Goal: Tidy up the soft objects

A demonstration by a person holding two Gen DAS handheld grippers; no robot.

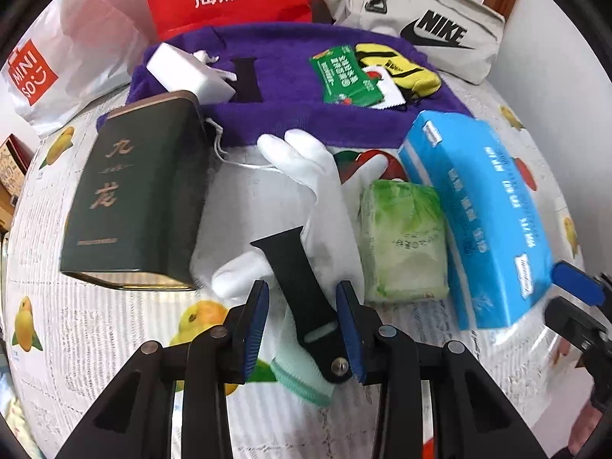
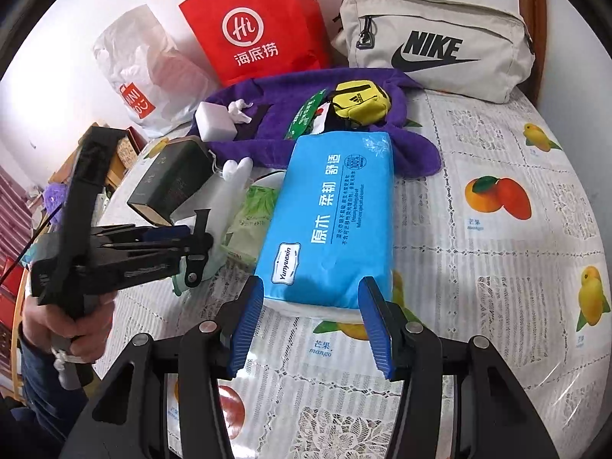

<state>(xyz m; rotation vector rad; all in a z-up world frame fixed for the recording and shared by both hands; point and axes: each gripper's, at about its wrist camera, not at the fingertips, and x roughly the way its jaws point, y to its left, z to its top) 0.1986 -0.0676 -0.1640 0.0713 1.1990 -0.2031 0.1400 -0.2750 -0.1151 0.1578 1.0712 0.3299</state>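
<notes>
Both tools gape: left [image 1: 302, 321] over black strap [image 1: 302, 287], right [image 2: 311, 323] at blue tissue pack [image 2: 329, 225].

Left claw [image 1: 302, 321] and right claw [image 2: 313, 321] both spread apart.

Home, looks like a living or dining corner. Table [image 2: 497, 145] has a plastic cover with mango prints and lace pattern, typical household. Clutter on it is domestic: purple towel [image 2: 275, 130], blue tissue pack [image 2: 329, 222], green tea tin [image 1: 137, 191], white glove [image 1: 302, 176], small yellow pouch [image 2: 361, 105]. Against the white wall: red Haidilao paper bag [image 2: 256, 23], Miniso plastic bag [image 2: 141, 72], beige Nike bag [image 2: 440, 46]. Wooden furniture edge [image 2: 533, 19] at far right, boxes [image 2: 122, 149] stacked at left.
</notes>
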